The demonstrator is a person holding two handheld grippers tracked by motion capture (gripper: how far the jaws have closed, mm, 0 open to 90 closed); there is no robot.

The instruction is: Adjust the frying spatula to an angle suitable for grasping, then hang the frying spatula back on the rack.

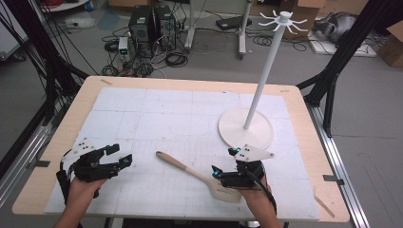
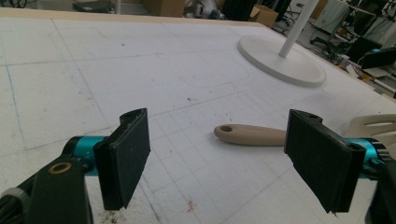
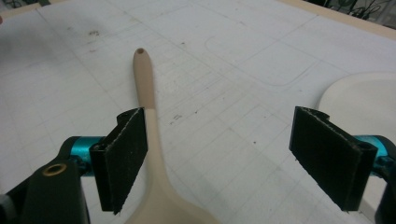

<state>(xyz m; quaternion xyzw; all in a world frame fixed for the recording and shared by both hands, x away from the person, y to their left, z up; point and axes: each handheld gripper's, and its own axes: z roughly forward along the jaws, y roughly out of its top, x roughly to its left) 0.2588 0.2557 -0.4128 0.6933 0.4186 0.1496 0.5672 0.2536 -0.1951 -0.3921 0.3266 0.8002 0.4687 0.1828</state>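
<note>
The beige slotted spatula (image 1: 197,174) lies flat on the white mat of the worktop (image 1: 43,166), near the front edge. I see its handle pointing up and to the left in the high view, the hanging hole at the far tip, and its blade under my right claw (image 1: 225,162). In the right gripper view the spatula (image 3: 148,112) runs beside the left pad and between the spread jaws, with neither pad pressing on it. That claw stands wide apart and pinches nothing. My right hand (image 1: 256,197) comes in from the bottom edge, the claw aimed up and left along the handle.

My left claw (image 1: 119,155) sits well apart at the mat's front left, hand (image 1: 83,190) low on the worktop, jaws pointing right toward the handle end. In the left gripper view its jaws are spread, with the spatula (image 2: 250,134) lying beyond them.

Behind the right claw stands the white rack (image 1: 266,71), its round base (image 1: 233,128) bare and its hooks bare.
</note>
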